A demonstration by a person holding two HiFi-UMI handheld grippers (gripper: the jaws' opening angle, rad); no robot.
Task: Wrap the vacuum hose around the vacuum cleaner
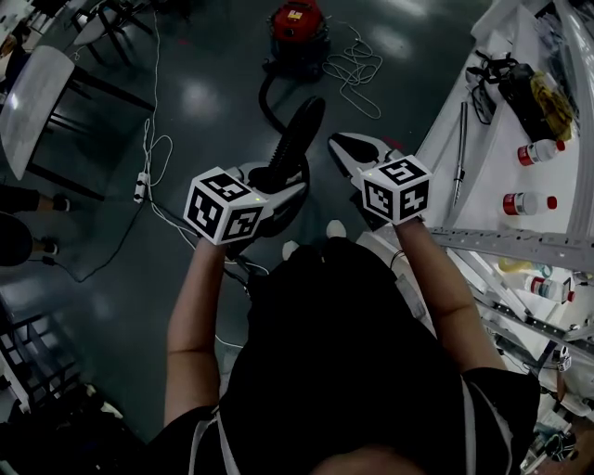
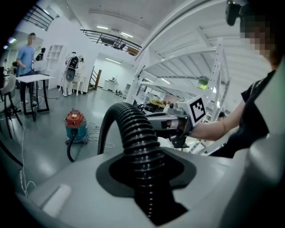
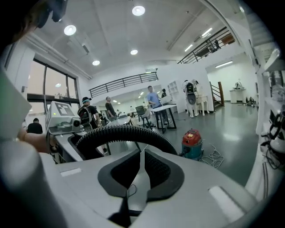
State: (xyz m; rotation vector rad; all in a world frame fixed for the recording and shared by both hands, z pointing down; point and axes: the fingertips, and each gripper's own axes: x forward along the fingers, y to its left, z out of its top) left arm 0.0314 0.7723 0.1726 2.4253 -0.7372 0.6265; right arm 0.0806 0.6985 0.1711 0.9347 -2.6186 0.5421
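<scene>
Head view: the hose [image 1: 295,134] is seen leaving the near side of the vacuum cleaner [image 1: 297,23], which stands on the floor [image 1: 204,93] at the far middle, well apart from the person. From there the hose is curved along the floor and raised toward the near side, where it is clamped by the left gripper [image 1: 283,181]. In the left gripper view the ribbed black hose is gripped between the jaws, with the pads pressed on both its sides. Beyond them it is arched up and over to the left before dropping toward the floor. The right gripper [image 1: 339,144] is held just right of the hose. Its jaws are parted by a narrow slit and nothing is held between them. In the right gripper view the arch of the hose is seen just beyond the jaw tips. A white cable [image 1: 353,70] is coiled on the floor just right of the vacuum cleaner. A desk [image 1: 483,176] is set along the right, with two bottles [image 1: 527,202] lying on it. A chair [image 1: 32,102] is placed at the far left.
</scene>
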